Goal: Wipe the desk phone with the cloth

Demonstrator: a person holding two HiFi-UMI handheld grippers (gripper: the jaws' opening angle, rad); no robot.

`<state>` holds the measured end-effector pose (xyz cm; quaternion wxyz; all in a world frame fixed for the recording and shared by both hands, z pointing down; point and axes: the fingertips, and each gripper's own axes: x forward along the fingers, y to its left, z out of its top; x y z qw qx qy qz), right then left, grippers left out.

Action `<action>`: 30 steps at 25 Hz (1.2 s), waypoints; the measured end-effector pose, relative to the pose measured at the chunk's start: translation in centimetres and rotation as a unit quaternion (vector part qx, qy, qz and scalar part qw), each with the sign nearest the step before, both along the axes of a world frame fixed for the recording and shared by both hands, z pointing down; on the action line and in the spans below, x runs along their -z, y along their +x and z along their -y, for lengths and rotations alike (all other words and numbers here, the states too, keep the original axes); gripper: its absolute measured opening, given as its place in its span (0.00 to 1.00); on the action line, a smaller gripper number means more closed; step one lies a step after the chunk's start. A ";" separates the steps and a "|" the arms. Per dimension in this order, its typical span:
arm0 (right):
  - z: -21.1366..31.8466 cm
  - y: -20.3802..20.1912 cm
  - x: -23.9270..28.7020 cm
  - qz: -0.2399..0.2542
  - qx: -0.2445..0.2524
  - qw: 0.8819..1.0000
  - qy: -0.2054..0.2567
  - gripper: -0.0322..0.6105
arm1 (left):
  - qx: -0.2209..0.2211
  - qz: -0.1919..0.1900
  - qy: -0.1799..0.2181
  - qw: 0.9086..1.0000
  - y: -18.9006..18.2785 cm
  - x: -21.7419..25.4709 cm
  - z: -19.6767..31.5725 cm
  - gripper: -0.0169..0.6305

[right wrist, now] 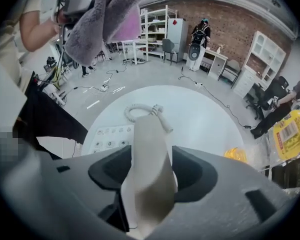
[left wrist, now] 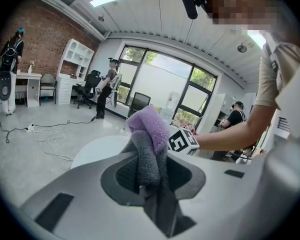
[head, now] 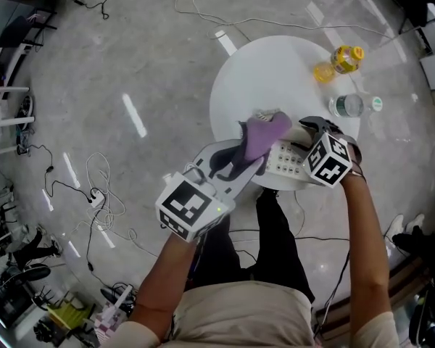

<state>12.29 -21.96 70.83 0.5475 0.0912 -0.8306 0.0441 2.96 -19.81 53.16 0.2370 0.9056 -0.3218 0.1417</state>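
Note:
A white desk phone [head: 283,159] sits at the near edge of the round white table [head: 275,71]. My left gripper [head: 248,159] is shut on a purple and grey cloth [head: 264,133], which hangs bunched just above the phone's left end; the cloth [left wrist: 149,139] fills the left gripper view. My right gripper [head: 310,130] points steeply down over the phone's right side. In the right gripper view the white handset [right wrist: 147,159] lies between the wide-standing jaws, beside the keypad [right wrist: 107,138], with its coiled cord [right wrist: 140,111] beyond. The pads do not seem to press on it.
A yellow bottle [head: 346,58] and a clear bottle [head: 351,105] stand at the table's far right. Cables and a power strip [head: 94,194] lie on the grey floor at the left. The person's legs are under the table's near edge.

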 end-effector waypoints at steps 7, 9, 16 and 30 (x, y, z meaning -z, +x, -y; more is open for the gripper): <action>0.1 0.2 -0.8 -0.021 0.026 0.999 0.009 0.39 | -0.002 -0.003 -0.019 1.000 0.5 -0.8 -0.2 0.17; 0.0 0.2 -0.7 -0.022 0.025 0.999 0.003 0.38 | 0.000 -0.005 -0.021 1.000 0.6 -0.9 -0.2 0.17; 0.7 0.3 0.3 -0.008 -0.011 1.000 -0.011 0.37 | 0.004 -0.004 -0.027 1.000 0.8 -1.4 0.1 0.17; 0.0 -3.2 10.4 0.349 -0.336 0.827 -0.284 0.37 | 0.047 -0.046 -0.038 0.997 0.7 -1.4 2.0 0.17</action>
